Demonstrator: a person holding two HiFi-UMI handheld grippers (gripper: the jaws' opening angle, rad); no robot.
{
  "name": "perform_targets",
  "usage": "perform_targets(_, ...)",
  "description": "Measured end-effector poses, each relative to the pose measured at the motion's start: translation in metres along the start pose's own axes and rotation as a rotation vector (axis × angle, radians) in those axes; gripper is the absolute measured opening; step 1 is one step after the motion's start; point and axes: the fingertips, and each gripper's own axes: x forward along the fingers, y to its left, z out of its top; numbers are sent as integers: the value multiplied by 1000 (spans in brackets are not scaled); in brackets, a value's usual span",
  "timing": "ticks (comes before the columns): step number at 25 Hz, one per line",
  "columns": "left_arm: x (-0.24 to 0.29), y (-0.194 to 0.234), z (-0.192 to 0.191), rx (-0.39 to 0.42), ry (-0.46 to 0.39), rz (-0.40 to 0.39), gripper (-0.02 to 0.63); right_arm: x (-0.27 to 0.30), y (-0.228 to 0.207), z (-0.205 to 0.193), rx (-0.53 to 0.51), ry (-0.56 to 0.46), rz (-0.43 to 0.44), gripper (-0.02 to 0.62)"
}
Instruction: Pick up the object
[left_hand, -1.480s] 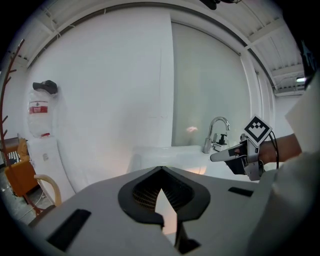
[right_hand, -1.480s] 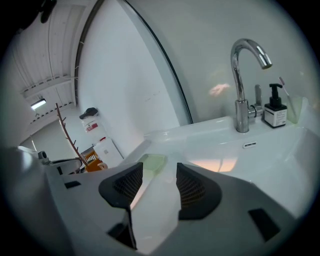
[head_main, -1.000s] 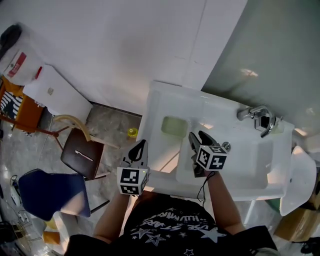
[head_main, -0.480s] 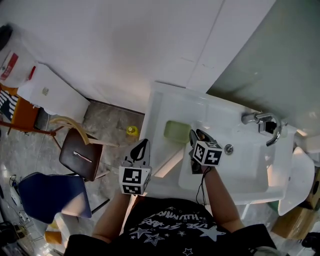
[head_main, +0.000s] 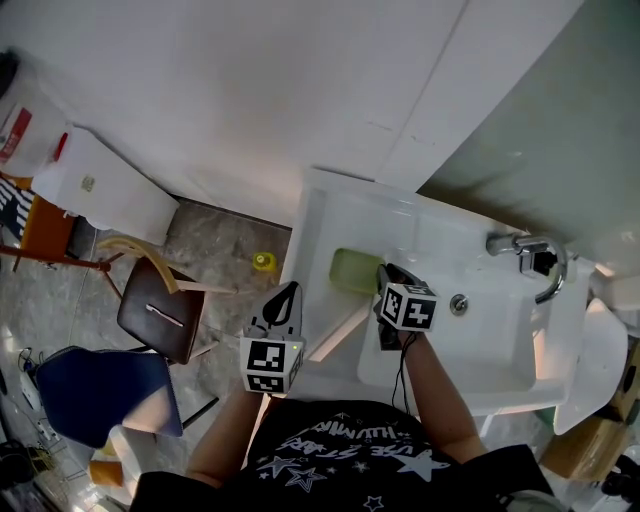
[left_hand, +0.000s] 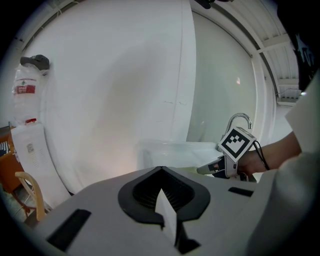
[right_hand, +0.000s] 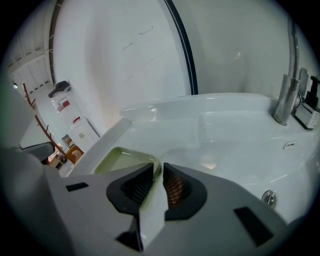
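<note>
pale green rectangular dish (head_main: 352, 270), set on the left ledge of the white ceramic sink (head_main: 470, 350), is being taken at its near rim by the right tongs (right_hand: 157, 169). their jaws have just been closing and are drawn to a narrow slit with the rim between them. the left tongs (left_hand: 161, 171) are held together and empty, short of the sink. the grasp is judged to be in hand; a firm pinch and a level lift are called for next. the red label on the white plastic container (head_main: 30, 125) and the lettering on the dark shirt (head_main: 330, 450) cannot be read.
</note>
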Motion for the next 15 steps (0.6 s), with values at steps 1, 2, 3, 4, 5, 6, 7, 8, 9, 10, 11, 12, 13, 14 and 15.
perform_targets(1, 0, 1, 0, -2, 2, 1, 15, 1, 0, 1, -1, -2, -4, 69)
perform_targets(2, 0, 1, 0, -3, 6, 2, 15, 1, 0, 1, -3, -5, -6, 66)
perform_targets(3, 0, 2, -1, -2, 9, 4, 15, 2, 1, 2, -5, -9, -7, 66)
perform_targets(4, -1, 3, -2, -1, 12, 5, 15, 2, 1, 2, -6, -12, -8, 64)
perform_targets(5, -1, 3, -3, -1, 14, 6, 15, 3, 1, 3, -6, -16, -7, 64)
perform_targets(6, -1, 3, -3, -2, 15, 6, 15, 3, 1, 3, -6, -18, -7, 63)
perform_targets(7, -1, 2, -4, -2, 15, 6, 15, 3, 1, 3, -6, -20, -9, 61)
perform_targets(8, -1, 2, -4, 0, 14, 4, 15, 3, 1, 4, -6, -23, -11, 58)
perform_targets(9, -1, 0, -4, 5, 16, 1, 15, 3, 0, 4, -6, -25, -13, 55)
perform_targets(10, -1, -2, -5, 9, 18, -3, 15, 3, 0, 4, -6, -26, -14, 50)
perform_targets(11, -2, -3, -5, 12, 16, -5, 15, 2, -1, 4, -5, -24, -14, 44)
perform_targets(12, -2, -4, -4, 13, 12, -5, 15, 2, 0, 4, -3, -21, -13, 40)
perform_targets(13, -4, -5, -3, 14, 7, -4, 15, 1, 0, 3, 0, -17, -10, 40)
perform_targets(14, -5, -6, -2, 14, 3, -3, 15, 0, 1, 3, 4, -15, -8, 38)
perform_targets(15, -7, -7, -1, 15, 1, -3, 15, -2, 2, 3, 8, -15, -5, 38)
